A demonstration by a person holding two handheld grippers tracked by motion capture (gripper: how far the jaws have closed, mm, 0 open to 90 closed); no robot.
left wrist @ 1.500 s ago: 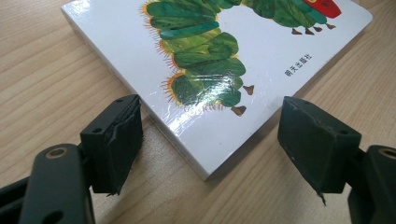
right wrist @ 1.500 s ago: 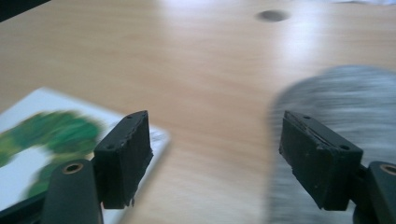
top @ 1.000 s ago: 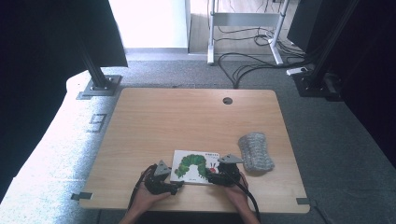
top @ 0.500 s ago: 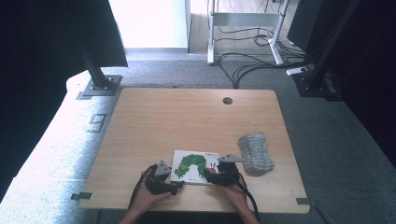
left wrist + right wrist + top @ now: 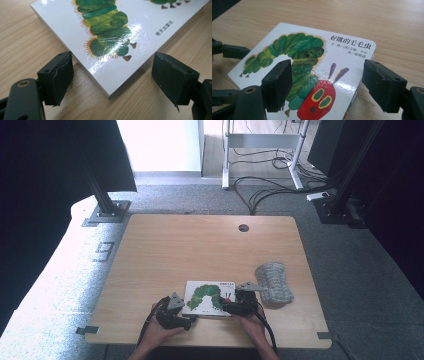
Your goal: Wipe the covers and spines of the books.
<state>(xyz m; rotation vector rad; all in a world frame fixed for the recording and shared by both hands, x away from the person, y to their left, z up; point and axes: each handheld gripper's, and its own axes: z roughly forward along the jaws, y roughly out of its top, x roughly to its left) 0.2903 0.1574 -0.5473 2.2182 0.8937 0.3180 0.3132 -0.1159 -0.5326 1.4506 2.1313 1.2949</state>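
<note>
A white picture book with a green caterpillar on its cover lies flat near the front edge of the wooden table. My left gripper sits at the book's near-left corner. In the left gripper view that corner of the book pokes between the jaws of the left gripper, which have just been opening and touch nothing. My right gripper is at the book's near-right corner. Its jaws stand wide apart above the cover, not pressing on it.
A grey knitted item lies just right of the book, close to the right hand. A cable hole sits at the table's far side. Black stands and cables are on the floor beyond the table.
</note>
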